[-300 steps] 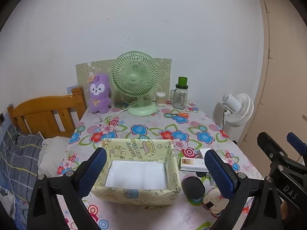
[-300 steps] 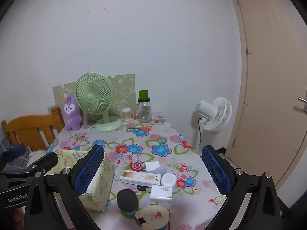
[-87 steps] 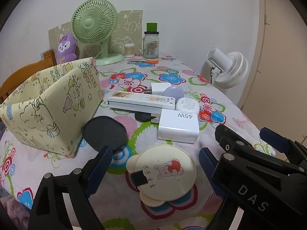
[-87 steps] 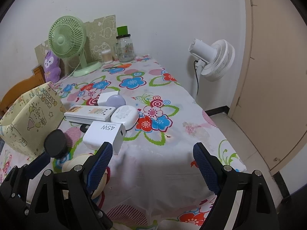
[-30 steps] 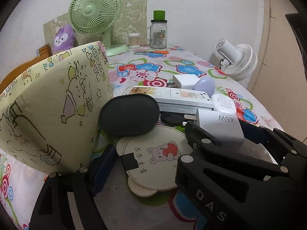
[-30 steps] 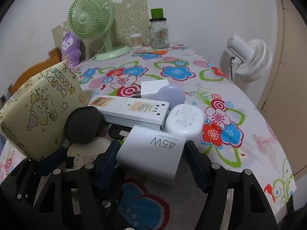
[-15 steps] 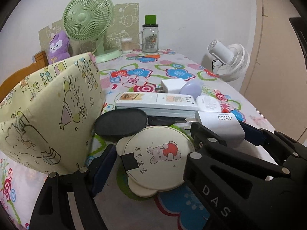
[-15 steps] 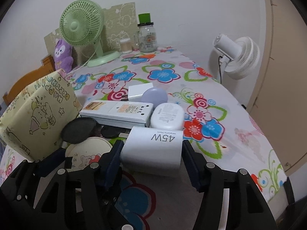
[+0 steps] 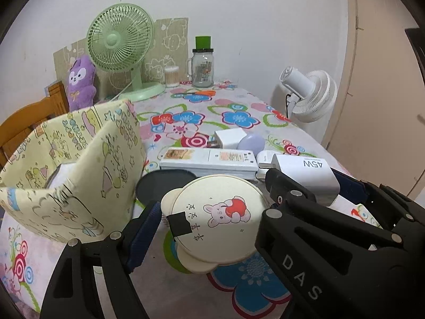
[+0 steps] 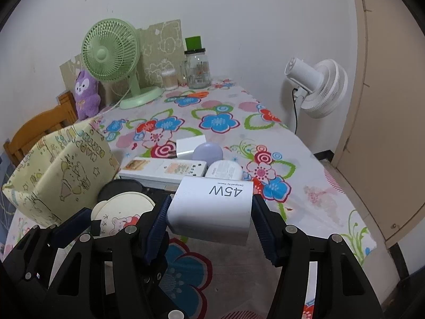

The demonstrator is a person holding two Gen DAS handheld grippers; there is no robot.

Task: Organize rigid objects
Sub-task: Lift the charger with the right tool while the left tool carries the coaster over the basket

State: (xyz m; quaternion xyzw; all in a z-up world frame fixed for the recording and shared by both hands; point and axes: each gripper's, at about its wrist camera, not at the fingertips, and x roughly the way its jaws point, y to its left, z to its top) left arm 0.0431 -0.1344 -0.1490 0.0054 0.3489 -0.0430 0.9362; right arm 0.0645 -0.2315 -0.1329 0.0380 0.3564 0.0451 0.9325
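The right gripper (image 10: 209, 220) clamps the white 45W charger block (image 10: 212, 207), now lifted off the floral tablecloth (image 10: 305, 194) near its front edge. The left gripper (image 9: 209, 226) pinches the cream round bear-print disc (image 9: 215, 218), raised beside the yellow fabric bin (image 9: 79, 175). The table's right edge lies open.
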